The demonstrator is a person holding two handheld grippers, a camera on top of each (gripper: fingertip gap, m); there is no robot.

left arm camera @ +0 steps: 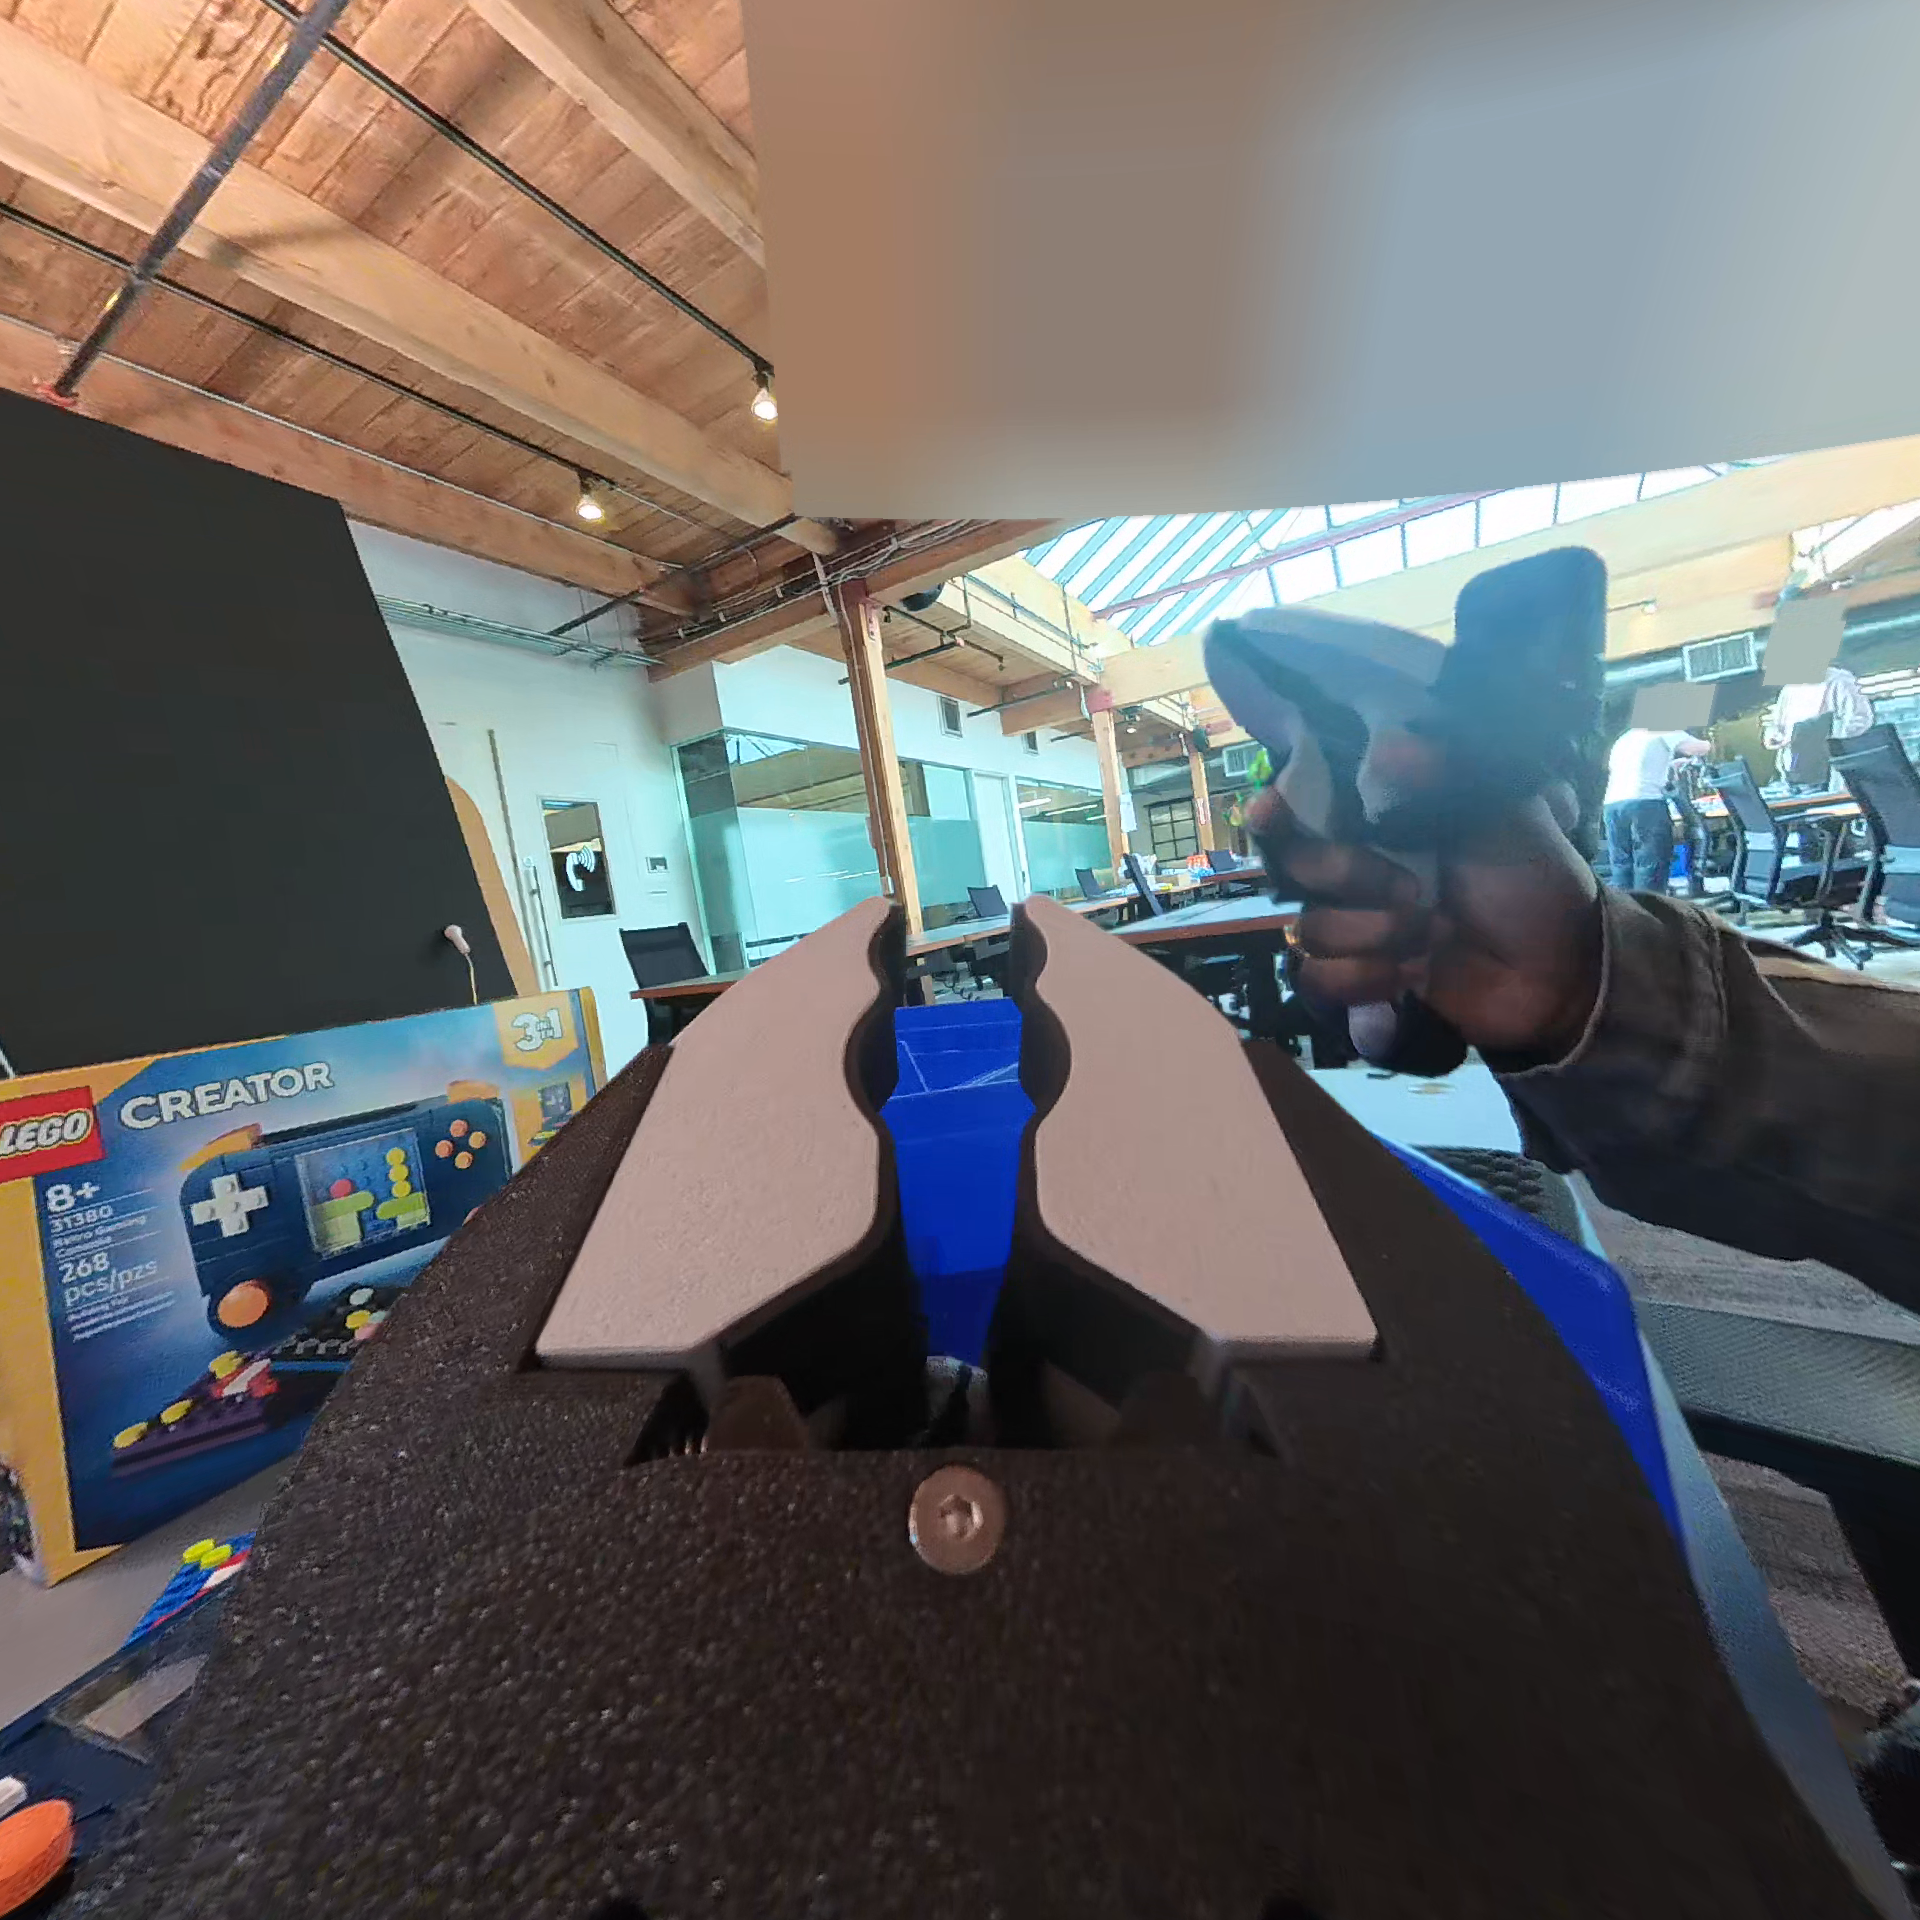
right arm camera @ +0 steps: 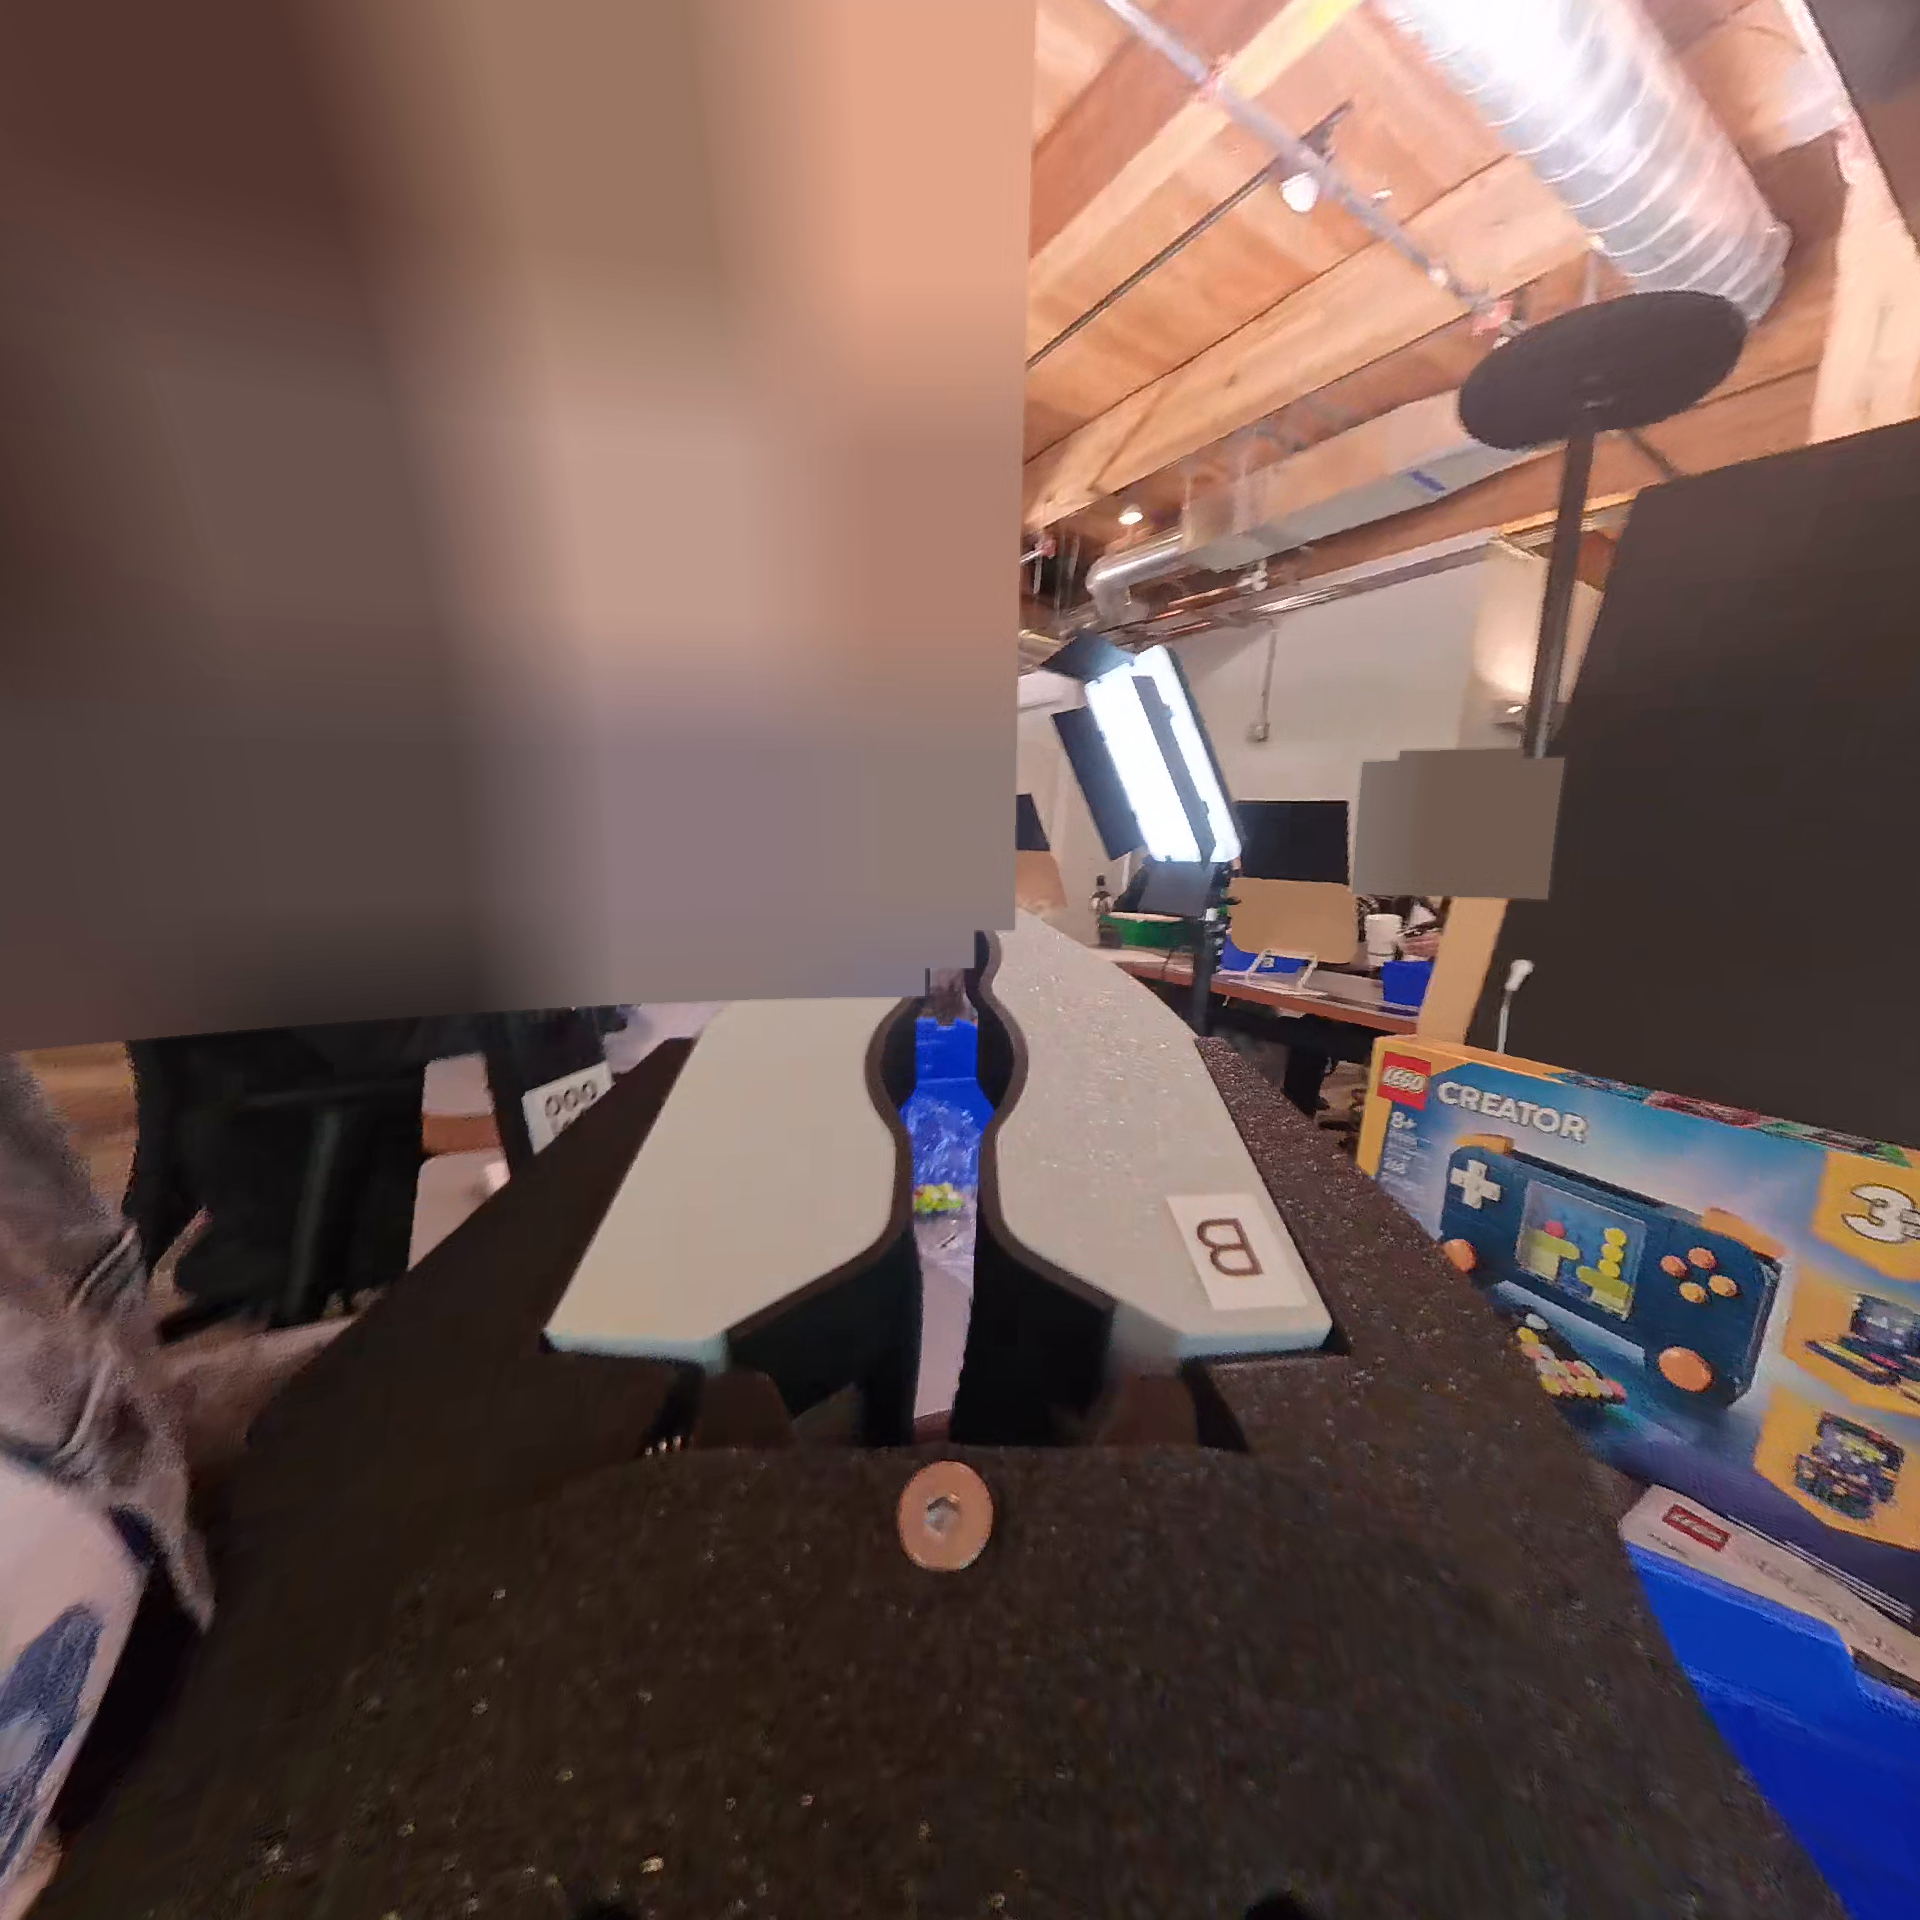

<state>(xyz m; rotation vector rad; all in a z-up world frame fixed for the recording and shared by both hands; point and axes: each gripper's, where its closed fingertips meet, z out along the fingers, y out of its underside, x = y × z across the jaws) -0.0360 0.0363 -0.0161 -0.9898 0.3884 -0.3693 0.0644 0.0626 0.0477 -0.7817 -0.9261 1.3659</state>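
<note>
The left tongs (left arm camera: 954, 914) stand slightly spread. A narrow slot runs between the two tan fingers (left arm camera: 748, 1132) and their tips are clearly apart, with nothing pinched. Through the slot shows a blue plastic bin (left arm camera: 956, 1091), which lies just beyond the tips and to the right of the toy brick-set box (left arm camera: 291, 1247). The tongs touch nothing.

The right tongs (right arm camera: 951, 997) show only a thin slit between the pale fingers (right arm camera: 748, 1174). One tip is hidden behind a masking patch, so I cannot tell whether the tips meet. Nothing visible sits in the slit. Beyond it lie the blue bin (right arm camera: 940, 1122) and a few small green and yellow pieces (right arm camera: 935, 1200), left of the box as this view shows it. In the left wrist view, the person's hand (left arm camera: 1455, 914) in a dark sleeve (left arm camera: 1714, 1091) holds these right tongs raised in the air, well to the right of the box and clear of the tabletop (left arm camera: 62, 1631).

The box stands upright at the back of the tabletop. Loose blue, yellow and red bricks (left arm camera: 197, 1569) lie just in front of it, and an orange round item (left arm camera: 31, 1849) lies nearer the camera. In the right wrist view a second blue container (right arm camera: 1787, 1745) sits in front of the box. A lit panel lamp (right arm camera: 1153, 758) stands far behind and to its left.
</note>
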